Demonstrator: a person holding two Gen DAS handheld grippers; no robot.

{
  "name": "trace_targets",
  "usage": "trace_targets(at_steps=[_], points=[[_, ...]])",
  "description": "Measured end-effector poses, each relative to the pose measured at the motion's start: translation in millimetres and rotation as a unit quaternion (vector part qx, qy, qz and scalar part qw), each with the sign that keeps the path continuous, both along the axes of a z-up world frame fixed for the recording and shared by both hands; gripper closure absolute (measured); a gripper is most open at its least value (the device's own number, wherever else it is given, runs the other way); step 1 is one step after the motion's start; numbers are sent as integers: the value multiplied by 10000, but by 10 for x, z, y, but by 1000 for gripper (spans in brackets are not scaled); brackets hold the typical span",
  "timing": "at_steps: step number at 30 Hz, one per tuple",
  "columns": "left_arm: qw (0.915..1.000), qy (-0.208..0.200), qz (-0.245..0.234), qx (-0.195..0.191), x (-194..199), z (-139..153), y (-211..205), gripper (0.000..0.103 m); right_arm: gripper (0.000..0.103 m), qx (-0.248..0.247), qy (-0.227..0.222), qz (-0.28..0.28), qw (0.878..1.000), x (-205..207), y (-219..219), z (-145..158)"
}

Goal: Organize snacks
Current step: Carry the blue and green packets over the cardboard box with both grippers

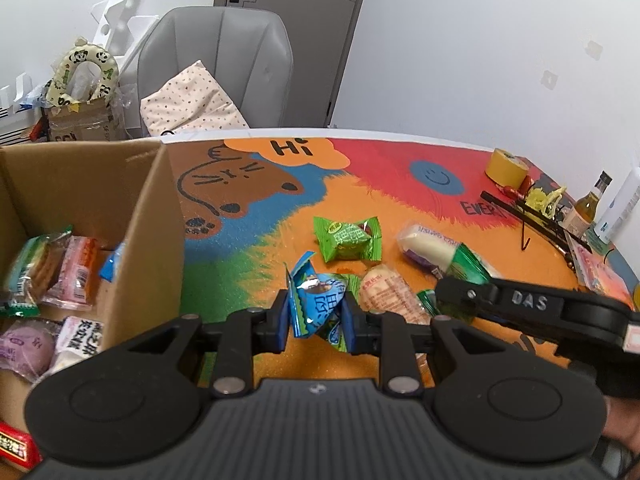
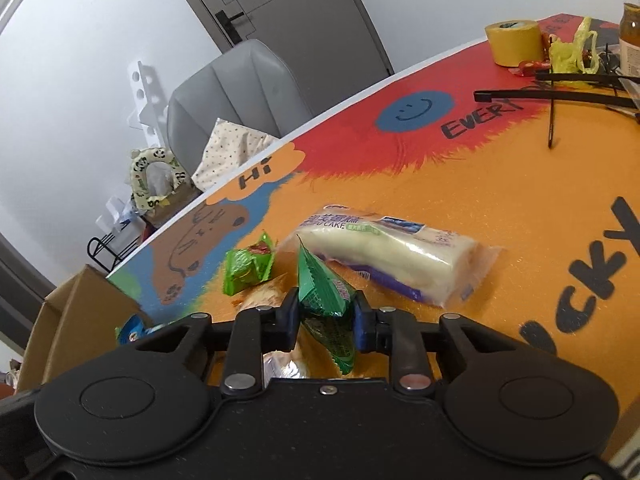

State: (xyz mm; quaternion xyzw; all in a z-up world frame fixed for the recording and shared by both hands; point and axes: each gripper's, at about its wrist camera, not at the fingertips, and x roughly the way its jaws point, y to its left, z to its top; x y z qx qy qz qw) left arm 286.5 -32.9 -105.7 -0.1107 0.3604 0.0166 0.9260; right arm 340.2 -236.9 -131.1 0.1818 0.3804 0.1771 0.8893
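Observation:
My left gripper (image 1: 316,314) is shut on a blue snack packet (image 1: 318,300), held just above the colourful mat beside the cardboard box (image 1: 140,208). The box holds several wrapped snacks (image 1: 68,276). My right gripper (image 2: 326,320) is shut on a dark green snack packet (image 2: 326,292); from the left wrist view its black body (image 1: 528,304) comes in from the right, over that green packet (image 1: 466,268). On the mat lie a light green packet (image 1: 348,238) (image 2: 248,266), a long white cake in clear wrap (image 1: 430,246) (image 2: 396,256) and a pale bun packet (image 1: 384,292) (image 2: 266,298).
A yellow tape roll (image 1: 506,166) (image 2: 514,42), a bottle (image 1: 588,206), black rods (image 2: 560,98) and small clutter crowd the mat's far right. A grey chair (image 1: 216,64) with a dotted cushion stands behind the table edge. A paper bag (image 1: 82,120) sits on the floor at the left.

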Motion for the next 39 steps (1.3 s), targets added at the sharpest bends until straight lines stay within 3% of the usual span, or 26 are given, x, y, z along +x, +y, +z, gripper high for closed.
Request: trace_targets(at_steps=[19,39], points=[[9993,-362,59,-37,-408,475,135,78,79,-134,-511,157,9985,-482,135,521],[9974,-603,381,15,-818,813,701,78,79,-52,-981,820,9918,-742,766,935]])
